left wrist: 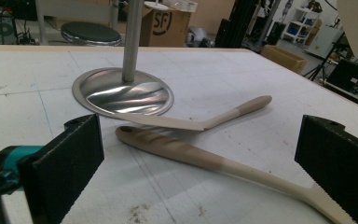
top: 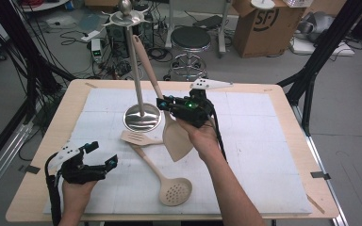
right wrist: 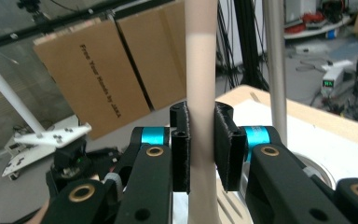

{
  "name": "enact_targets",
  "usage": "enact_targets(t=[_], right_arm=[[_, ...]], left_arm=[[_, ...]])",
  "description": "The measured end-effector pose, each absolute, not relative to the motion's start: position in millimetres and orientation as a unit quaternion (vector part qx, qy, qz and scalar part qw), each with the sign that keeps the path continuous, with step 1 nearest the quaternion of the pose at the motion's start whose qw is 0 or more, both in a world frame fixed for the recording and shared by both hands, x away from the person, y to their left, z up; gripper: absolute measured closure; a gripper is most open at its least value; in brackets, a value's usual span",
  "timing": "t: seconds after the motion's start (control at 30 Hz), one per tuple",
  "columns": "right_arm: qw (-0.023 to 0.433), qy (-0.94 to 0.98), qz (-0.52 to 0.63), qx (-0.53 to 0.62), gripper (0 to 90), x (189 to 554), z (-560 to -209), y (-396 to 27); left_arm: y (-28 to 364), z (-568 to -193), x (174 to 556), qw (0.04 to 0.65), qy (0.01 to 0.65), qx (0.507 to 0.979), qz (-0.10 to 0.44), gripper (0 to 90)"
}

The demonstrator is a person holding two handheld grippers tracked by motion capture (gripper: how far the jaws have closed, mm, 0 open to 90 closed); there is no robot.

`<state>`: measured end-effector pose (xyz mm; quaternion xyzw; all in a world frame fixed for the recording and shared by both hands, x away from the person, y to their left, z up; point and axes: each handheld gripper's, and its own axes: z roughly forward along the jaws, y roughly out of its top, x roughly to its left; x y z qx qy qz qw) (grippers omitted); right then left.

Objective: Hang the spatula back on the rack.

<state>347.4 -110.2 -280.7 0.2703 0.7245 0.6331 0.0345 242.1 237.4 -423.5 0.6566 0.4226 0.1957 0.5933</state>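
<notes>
My right gripper is shut on the handle of a beige solid spatula and holds it above the table, blade down, with the handle tip slanting up toward the stand's hooked top. In the right gripper view the black pads press both sides of the handle, beside the steel pole. My left gripper rests open near the front left of the mat. Its view shows wide-apart pads, with a slotted turner and a skimmer's handle lying ahead.
The steel stand's round base sits mid-mat. The slotted turner and the perforated skimmer lie crossed in front of it. A stool and a cardboard box stand on the floor beyond the table.
</notes>
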Motion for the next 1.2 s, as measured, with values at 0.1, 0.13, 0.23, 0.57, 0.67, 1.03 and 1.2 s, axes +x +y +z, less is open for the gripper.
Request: enact_targets(t=[0.1, 0.13, 0.23, 0.57, 0.67, 1.03, 1.2], right_arm=[[0.034, 0.723, 0.637, 0.266, 79.2, 347.3, -276.4, -105.4], [0.032, 0.722, 0.638, 0.266, 79.2, 347.6, -275.5, -104.5], [0.036, 0.719, 0.641, 0.267, 79.2, 348.6, -271.4, -103.0], [0.052, 0.724, 0.631, 0.274, 79.2, 353.0, -265.0, -95.0], [0.061, 0.727, 0.626, 0.276, 79.2, 354.2, -265.1, -93.0], [0.086, 0.739, 0.603, 0.288, 79.2, 356.6, -268.5, -85.3], [0.095, 0.744, 0.593, 0.294, 79.2, 356.5, -271.0, -80.6]], left_arm=[[238.1, -423.4, 241.8, 0.592, 0.422, 0.657, 0.196, 1.7], [238.1, -423.5, 242.0, 0.593, 0.422, 0.657, 0.196, 1.7], [238.3, -423.6, 242.4, 0.593, 0.423, 0.657, 0.196, 1.7], [238.0, -423.6, 243.0, 0.595, 0.420, 0.656, 0.196, 1.7], [238.2, -423.6, 243.1, 0.597, 0.420, 0.655, 0.196, 1.7], [238.4, -423.6, 243.3, 0.596, 0.422, 0.655, 0.195, 1.7], [239.0, -423.4, 242.8, 0.595, 0.422, 0.655, 0.197, 1.7]])
